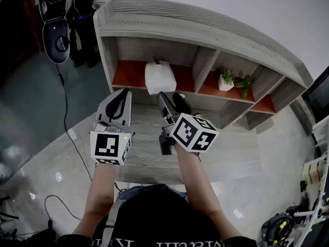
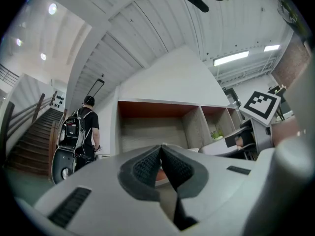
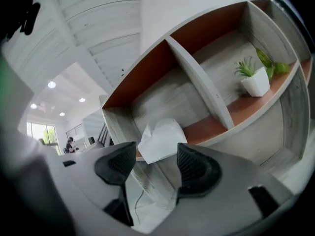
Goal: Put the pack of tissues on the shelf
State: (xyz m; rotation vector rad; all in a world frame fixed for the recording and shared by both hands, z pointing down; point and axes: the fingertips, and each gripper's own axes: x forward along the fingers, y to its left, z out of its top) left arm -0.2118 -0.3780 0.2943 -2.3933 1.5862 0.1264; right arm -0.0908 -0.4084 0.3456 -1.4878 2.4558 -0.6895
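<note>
The white pack of tissues (image 1: 160, 77) lies at the front edge of the orange board in the left compartment of the grey wooden shelf (image 1: 205, 34). My right gripper (image 1: 168, 96) is just in front of and below it. In the right gripper view its jaws (image 3: 156, 155) stand open and apart from the pack of tissues (image 3: 161, 140), which shows beyond their tips on the shelf (image 3: 202, 85). My left gripper (image 1: 122, 92) hangs to the left of the right one, shut with nothing in it, its pads meeting (image 2: 161, 150).
A small potted plant (image 1: 226, 80) (image 3: 255, 80) and a second green plant (image 1: 244, 84) stand in the middle compartment. A scooter (image 1: 55, 30) is parked to the shelf's left, with a person wearing a backpack (image 2: 82, 124) beside it. A cable (image 1: 64, 112) runs over the floor.
</note>
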